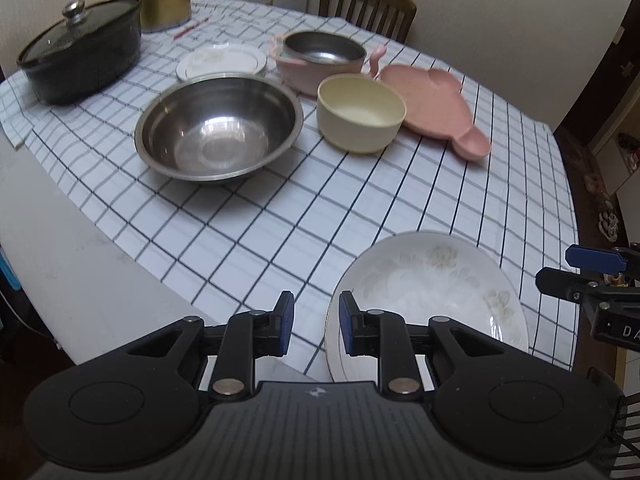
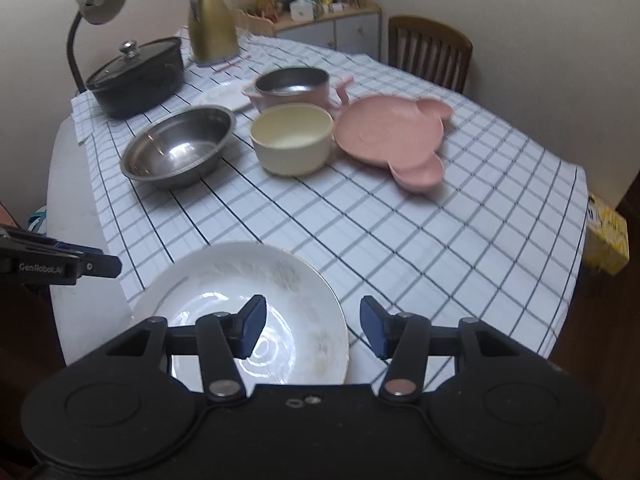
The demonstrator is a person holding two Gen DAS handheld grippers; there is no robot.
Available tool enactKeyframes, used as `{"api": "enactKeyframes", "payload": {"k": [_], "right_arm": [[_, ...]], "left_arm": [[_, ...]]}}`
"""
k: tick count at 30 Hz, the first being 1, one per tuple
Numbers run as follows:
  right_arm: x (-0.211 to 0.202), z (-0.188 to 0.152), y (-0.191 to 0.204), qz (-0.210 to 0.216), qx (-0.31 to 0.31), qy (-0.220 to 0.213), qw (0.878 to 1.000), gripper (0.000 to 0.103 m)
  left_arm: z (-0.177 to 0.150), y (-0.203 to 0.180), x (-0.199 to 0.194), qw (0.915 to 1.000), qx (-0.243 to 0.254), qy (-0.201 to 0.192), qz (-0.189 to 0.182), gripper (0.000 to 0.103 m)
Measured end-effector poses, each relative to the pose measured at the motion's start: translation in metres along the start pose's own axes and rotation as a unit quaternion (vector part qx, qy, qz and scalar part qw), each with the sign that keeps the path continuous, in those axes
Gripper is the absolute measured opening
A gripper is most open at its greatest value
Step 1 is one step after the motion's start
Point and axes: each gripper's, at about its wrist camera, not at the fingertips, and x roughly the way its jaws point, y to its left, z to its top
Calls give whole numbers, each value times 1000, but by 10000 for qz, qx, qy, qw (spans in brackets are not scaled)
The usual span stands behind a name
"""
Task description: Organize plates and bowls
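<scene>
A white flowered plate [image 1: 432, 300] [image 2: 240, 292] lies on the checked tablecloth [image 1: 360, 208] at the near edge. My left gripper [image 1: 315, 322] hovers just left of its rim, jaws a little apart with only cloth showing between them. My right gripper [image 2: 313, 328] hangs open over the plate's right rim, its pads clear of it. Further back stand a steel bowl [image 1: 218, 128] [image 2: 180, 148], a cream bowl [image 1: 360, 112] [image 2: 292, 140], a pink bear-shaped plate [image 1: 432, 104] [image 2: 392, 136], a pink pot with a steel liner [image 1: 320, 60] [image 2: 292, 88] and a small white plate [image 1: 222, 60].
A black lidded pot [image 1: 80, 52] [image 2: 136, 76], a gold jug [image 2: 212, 28] and a desk lamp [image 2: 96, 4] stand at the far left. A wooden chair [image 2: 430, 52] sits behind the table. A yellow box [image 2: 606, 236] is on the floor at the right.
</scene>
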Motion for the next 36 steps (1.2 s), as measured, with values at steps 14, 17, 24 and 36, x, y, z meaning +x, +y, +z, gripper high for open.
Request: {"api": "enactKeyframes", "payload": {"k": [14, 17, 24, 36], "right_arm": [[-22, 47, 43, 197, 42, -730, 9971, 77], [-19, 61, 53, 194, 152, -815, 9964, 82], [-2, 103, 83, 36, 408, -1045, 9937, 95], [70, 183, 137, -290, 830, -1025, 9908, 101]], "left_arm": [[36, 17, -33, 9960, 233, -830, -240, 56], [49, 32, -33, 9947, 298, -928, -315, 56], [89, 80, -26, 9905, 504, -1203, -431, 72], [176, 168, 13, 9872, 743, -1342, -440, 77]]}}
